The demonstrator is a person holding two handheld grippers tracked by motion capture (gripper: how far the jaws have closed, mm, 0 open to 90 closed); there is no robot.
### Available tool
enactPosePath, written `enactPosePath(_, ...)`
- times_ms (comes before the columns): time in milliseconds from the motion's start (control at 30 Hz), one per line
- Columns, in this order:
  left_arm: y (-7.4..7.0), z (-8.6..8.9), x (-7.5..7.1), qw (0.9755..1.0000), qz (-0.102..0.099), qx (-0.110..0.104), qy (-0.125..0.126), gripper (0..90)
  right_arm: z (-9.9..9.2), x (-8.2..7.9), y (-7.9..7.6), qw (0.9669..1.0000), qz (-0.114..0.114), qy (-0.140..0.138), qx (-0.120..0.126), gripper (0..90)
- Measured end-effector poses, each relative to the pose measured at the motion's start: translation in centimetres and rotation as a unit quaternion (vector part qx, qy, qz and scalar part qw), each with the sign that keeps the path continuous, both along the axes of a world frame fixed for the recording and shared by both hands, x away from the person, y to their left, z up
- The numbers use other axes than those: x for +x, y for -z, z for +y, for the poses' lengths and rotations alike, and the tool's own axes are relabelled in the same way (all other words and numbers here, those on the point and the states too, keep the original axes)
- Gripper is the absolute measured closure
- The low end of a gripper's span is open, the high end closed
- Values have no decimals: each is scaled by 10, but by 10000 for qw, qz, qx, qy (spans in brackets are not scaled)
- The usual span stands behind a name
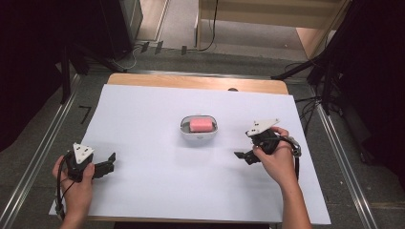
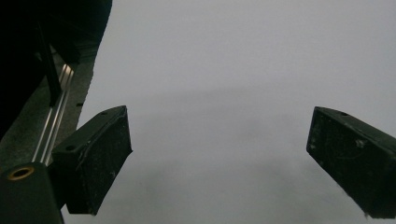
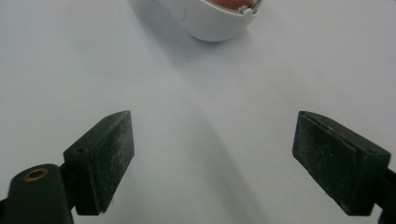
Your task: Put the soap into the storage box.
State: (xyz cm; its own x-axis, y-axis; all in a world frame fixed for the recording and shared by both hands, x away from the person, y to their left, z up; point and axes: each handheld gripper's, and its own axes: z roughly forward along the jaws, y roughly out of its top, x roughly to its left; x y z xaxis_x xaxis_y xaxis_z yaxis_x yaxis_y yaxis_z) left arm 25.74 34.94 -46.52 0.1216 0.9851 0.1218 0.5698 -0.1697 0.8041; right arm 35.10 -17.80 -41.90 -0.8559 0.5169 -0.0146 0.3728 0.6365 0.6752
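Note:
A white bowl-like dish point(image 1: 199, 135) sits in the middle of the white sheet with a pink block point(image 1: 201, 125) inside it. My left gripper point(image 1: 111, 163) rests low at the sheet's left front, held in a hand, its jaws wide apart with nothing between them point(image 2: 219, 163). My right gripper point(image 1: 241, 155) hovers to the right of the dish, also held in a hand and open point(image 3: 212, 158). In the right gripper view the dish's rounded white wall point(image 3: 212, 18) lies ahead at the top, a sliver of pink showing over its rim.
A white sheet point(image 1: 143, 143) covers a wooden table point(image 1: 191, 82) with metal rails point(image 1: 43, 143) along both sides. Dark stands and cables stand beyond the table's far corners. In the left gripper view the sheet's left edge and rail point(image 2: 56, 121) are close by.

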Motion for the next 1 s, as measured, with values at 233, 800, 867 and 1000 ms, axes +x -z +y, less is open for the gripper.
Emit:
enactPosePath(233,0,0,0,10000,0,-1,2,71,-19,-13,8,9997,-35,220,110,139)
enactPosePath(800,0,-1,-1,10000,-15,47,6,71,-61,-42,29,9975,-91,585,390,138)
enactPosePath(867,0,-1,-1,10000,-21,51,8,71,-67,-45,31,9973,-108,603,408,138)
enactPosePath(1000,0,-1,-1,10000,-34,70,13,71,-78,-53,36,9958,-118,745,515,138)
